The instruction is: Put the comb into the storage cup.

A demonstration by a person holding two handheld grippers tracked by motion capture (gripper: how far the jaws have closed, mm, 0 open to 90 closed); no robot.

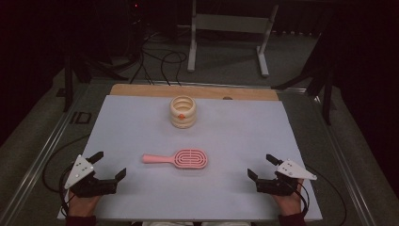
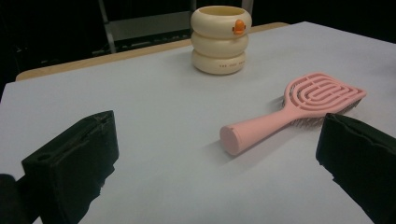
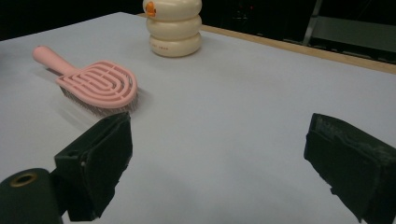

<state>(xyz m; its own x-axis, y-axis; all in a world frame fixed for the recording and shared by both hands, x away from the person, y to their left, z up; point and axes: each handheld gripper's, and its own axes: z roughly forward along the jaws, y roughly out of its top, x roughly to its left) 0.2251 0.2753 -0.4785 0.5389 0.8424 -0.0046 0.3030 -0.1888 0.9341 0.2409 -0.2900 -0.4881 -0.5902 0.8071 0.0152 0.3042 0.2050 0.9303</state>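
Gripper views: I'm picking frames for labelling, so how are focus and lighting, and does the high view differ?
Left gripper view: pink brush and cream holder fairly sharp, near tongs soft; faint shadow under the handle. Right gripper view: similar, black tongs blurred at the bottom. High view: white mat evenly lit, surroundings fall into darkness, overall slightly grainy.
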